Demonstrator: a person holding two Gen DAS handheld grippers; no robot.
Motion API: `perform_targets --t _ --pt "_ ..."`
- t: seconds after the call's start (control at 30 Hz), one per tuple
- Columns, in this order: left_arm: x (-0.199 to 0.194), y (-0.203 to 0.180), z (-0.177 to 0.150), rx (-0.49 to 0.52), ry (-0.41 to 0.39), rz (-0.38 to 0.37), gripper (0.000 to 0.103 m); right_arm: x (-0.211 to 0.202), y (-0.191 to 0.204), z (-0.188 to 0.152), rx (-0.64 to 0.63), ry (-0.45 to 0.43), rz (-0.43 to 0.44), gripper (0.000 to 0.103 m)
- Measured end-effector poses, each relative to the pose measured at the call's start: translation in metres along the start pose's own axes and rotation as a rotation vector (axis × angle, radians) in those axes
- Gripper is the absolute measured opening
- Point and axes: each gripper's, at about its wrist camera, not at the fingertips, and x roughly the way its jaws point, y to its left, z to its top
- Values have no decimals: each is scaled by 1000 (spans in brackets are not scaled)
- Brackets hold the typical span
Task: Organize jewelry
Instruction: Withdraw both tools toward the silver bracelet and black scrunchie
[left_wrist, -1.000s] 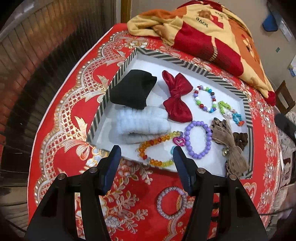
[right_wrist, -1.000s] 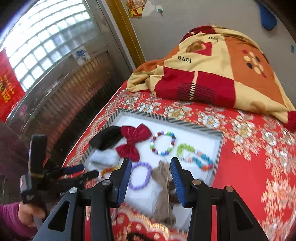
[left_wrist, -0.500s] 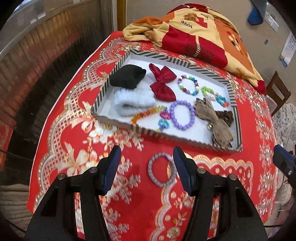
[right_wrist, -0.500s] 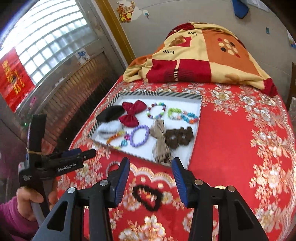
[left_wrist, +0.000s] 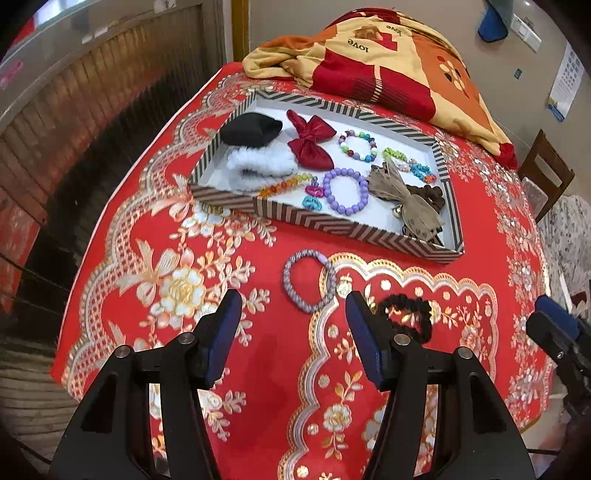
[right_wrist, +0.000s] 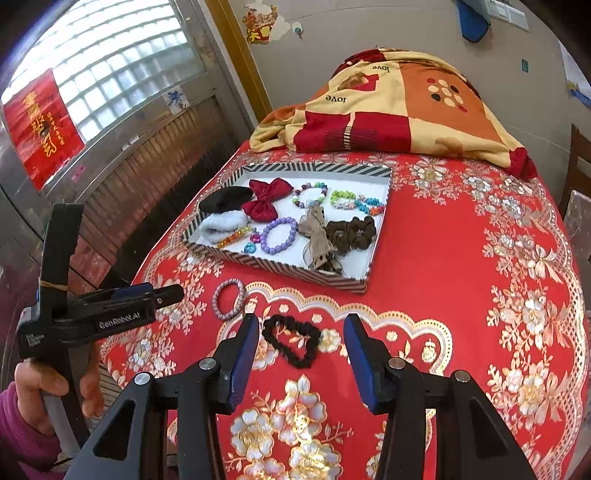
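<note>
Your right gripper (right_wrist: 301, 345) hangs released, empty, with the black scrunchie (right_wrist: 291, 339) lying on the tablecloth (right_wrist: 443, 280) directly ahead between its jaws, short of the striped tray (right_wrist: 295, 267)'s near edge; your left gripper (left_wrist: 293, 317), also released, faces the grey bracelet (left_wrist: 309, 280).

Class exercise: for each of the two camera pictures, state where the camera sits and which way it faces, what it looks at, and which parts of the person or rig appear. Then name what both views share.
Left wrist: sits on the left gripper, faces forward and down at the grey hair tie; the open right gripper shows at the edge.
Right wrist: sits on the right gripper, open, above the black scrunchie; a hand holds the left gripper.
Shared: striped tray, both ties, blanket.
</note>
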Motion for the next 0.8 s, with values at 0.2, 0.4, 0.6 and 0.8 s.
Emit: perform_targets --t 0.2,0.4,0.6,0.8 --pt "-9 18 -7 -54 2 4 58 0 -4 -14 5 9 5 45" --pt "-5 27 -13 -88 31 11 58 2 -8 -22 6 18 4 45" --pt "1 21 -15 -90 49 -3 58 3 -10 -24 1 23 -11 45" --pt "6 13 -14 -70 56 -7 58 10 -13 -27 7 46 -15 45"
